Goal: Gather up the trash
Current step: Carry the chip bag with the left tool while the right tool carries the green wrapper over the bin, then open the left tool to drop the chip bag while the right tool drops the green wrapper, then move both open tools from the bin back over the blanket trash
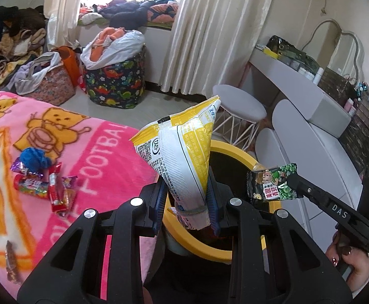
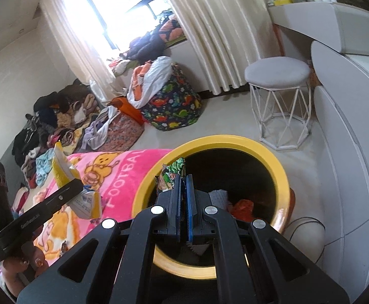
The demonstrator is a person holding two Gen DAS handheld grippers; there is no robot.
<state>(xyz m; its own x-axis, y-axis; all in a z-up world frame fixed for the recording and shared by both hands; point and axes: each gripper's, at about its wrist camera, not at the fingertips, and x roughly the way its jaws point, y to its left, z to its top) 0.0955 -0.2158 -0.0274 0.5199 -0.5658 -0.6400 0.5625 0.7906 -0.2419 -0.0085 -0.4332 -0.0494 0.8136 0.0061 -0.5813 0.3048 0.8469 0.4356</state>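
My left gripper is shut on a yellow and white snack bag and holds it upright over the near rim of the yellow-rimmed bin. My right gripper is shut on a small green and black snack packet, held over the bin's opening; the packet also shows in the left wrist view. Several candy wrappers and a blue scrap lie on the pink blanket. The bin holds some paper and an orange wrapper.
A white wire-legged stool stands behind the bin. A white dressing table runs along the right. A dinosaur-print basket and heaps of clothes sit on the floor by the curtains.
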